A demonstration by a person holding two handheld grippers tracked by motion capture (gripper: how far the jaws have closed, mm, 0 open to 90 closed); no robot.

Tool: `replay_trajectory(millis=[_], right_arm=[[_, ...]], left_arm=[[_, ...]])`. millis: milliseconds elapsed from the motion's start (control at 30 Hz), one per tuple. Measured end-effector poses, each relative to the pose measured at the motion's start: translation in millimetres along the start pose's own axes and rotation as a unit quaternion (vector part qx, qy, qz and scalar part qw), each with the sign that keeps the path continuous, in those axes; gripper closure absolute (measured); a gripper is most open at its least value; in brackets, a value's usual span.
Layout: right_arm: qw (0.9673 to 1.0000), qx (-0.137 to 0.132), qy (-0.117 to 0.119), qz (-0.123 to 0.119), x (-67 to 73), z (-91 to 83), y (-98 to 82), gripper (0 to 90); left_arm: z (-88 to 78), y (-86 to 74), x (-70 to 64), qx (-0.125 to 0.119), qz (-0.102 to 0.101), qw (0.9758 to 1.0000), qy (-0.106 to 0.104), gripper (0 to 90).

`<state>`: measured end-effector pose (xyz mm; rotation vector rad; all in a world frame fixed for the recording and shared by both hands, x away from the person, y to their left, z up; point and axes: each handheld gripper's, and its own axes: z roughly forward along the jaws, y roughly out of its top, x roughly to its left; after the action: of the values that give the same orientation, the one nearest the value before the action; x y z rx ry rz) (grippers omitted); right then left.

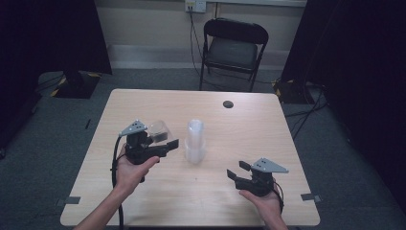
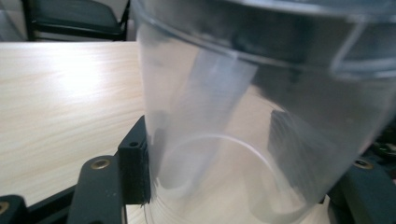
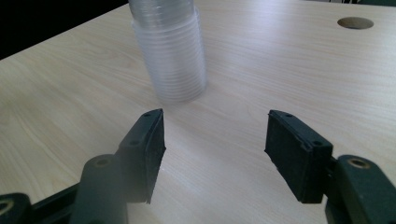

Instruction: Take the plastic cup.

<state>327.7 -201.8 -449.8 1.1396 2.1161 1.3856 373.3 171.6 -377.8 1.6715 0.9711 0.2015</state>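
Clear plastic, one cup [image 2: 243, 135] sits pinched in the left gripper [image 1: 160, 143], just left of the cup stack [image 1: 195, 141], so it looks freshly pulled off and needs setting down next. Nearer the person, right of the stack, the right gripper [image 3: 215, 151] is spread and empty. Farther off, the stack's top is cut off in that gripper's view.

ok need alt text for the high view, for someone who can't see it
A person's left tool grips a clear plastic cup above a light wooden table, beside a stack of clear cups at the table's middle. The right tool hangs open near the front right, and a black folding chair stands behind the table.
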Motion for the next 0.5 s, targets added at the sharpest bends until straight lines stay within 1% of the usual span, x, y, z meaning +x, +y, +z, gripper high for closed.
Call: replay_trajectory(millis=[33, 100, 133, 167, 200, 233, 267, 300, 400, 467, 500], right_arm=[[1.0000, -0.001, 0.002, -0.006, 1.3, 0.2, 0.3, 39.1], [0.9999, -0.004, 0.006, -0.011, 4.5, 0.5, 0.7, 40.2], [0.9998, -0.005, 0.008, -0.015, 6.0, 0.7, 0.7, 41.6], [0.9998, -0.006, 0.009, -0.019, 7.2, 1.1, 0.6, 42.5], [0.9996, -0.008, 0.012, -0.023, 8.6, 1.6, 0.5, 42.7], [0.9995, -0.009, 0.016, -0.024, 10.2, 2.3, 0.6, 43.8], [0.9995, -0.009, 0.016, -0.024, 10.2, 2.3, 0.6, 43.8], [0.9989, -0.010, 0.028, -0.037, 16.1, 3.4, 1.7, 46.9], [0.9980, -0.016, 0.039, -0.048, 23.7, 5.1, 3.0, 49.6], [0.9973, -0.015, 0.044, -0.057, 29.0, 7.3, 4.4, 50.8], [0.9973, -0.015, 0.044, -0.057, 29.0, 7.3, 4.4, 50.8]], left_arm=[[2.3, -3.3, 0.0, 0.005, -0.002, 1.0000, -0.001, 37.1], [5.2, -8.9, 0.9, 0.013, -0.010, 0.9999, -0.003, 37.0], [6.1, -9.9, 1.1, 0.015, -0.015, 0.9997, -0.007, 37.0], [7.1, -11.1, 1.3, 0.015, -0.026, 0.9995, -0.013, 36.8], [7.4, -12.2, 1.5, 0.017, -0.033, 0.9992, -0.016, 36.4], [8.1, -13.2, 1.4, 0.020, -0.037, 0.9990, -0.017, 36.2], [8.1, -13.2, 1.4, 0.020, -0.037, 0.9990, -0.017, 36.2], [9.4, -15.2, 0.7, 0.025, -0.045, 0.9984, -0.023, 36.3], [11.8, -20.9, -1.7, 0.037, -0.048, 0.9978, -0.028, 36.3], [13.7, -23.2, -2.9, 0.043, -0.056, 0.9970, -0.032, 36.3], [13.7, -23.2, -2.9, 0.043, -0.056, 0.9970, -0.032, 36.4]])
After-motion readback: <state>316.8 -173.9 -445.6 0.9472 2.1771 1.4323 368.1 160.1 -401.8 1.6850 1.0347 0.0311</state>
